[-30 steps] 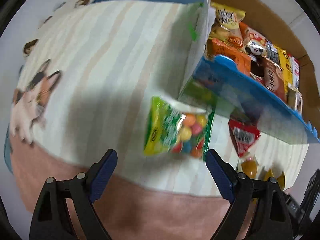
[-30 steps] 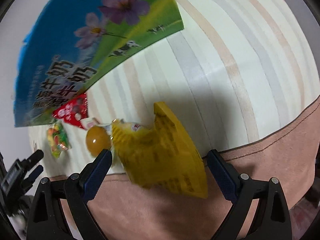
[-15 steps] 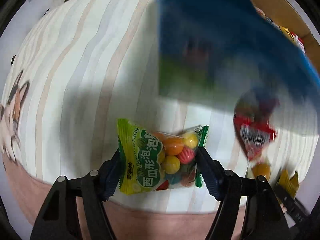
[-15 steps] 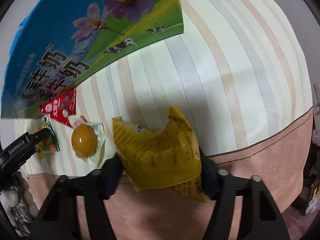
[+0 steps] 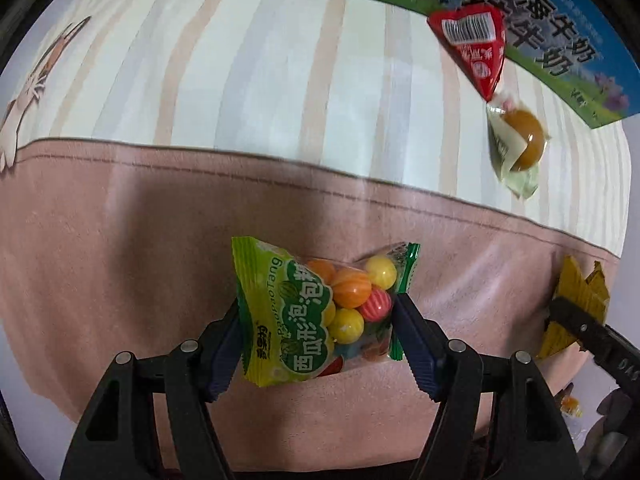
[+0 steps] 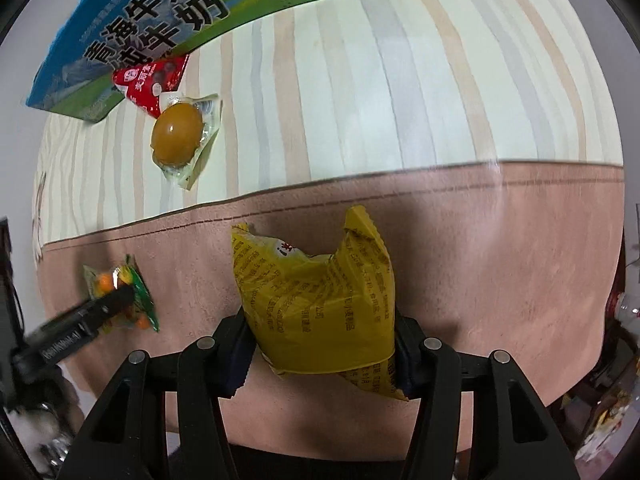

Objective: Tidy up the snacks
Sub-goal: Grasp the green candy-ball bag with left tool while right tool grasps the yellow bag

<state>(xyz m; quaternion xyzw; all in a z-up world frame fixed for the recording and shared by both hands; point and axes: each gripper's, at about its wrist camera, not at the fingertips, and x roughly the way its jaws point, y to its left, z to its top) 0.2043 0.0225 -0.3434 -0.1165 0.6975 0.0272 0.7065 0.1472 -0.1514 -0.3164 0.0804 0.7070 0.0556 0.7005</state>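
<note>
**2 snack packs clamped, 2 more waiting by the box**

I am holding a green plastic bag of coloured gumballs (image 5: 316, 312) in my left gripper (image 5: 318, 344), its jaws having just been closing and now pressing on both sides of the bag. My right gripper (image 6: 320, 344) is likewise clamping a crinkled yellow foil snack packet (image 6: 320, 304), its jaws part closed around it after narrowing on it. Both packs are hanging above the pink band of the bedspread (image 5: 120, 220).

I judge that the yellow packet, gripped low, could slip or twist out if I am swinging it fast, and the gumball bag could burst or squirt free if I am squeezing harder. Still lying on the striped cream part of the bedspread are a red triangular sachet (image 6: 150, 80) and a clear-wrapped brown egg (image 6: 176, 134), touching each other just beside the blue-and-green printed milk carton box (image 6: 160, 20).

The surface is a soft bed cover, not a counter, with a cat print (image 5: 24, 92) at its edge. Little of the room is showing.
</note>
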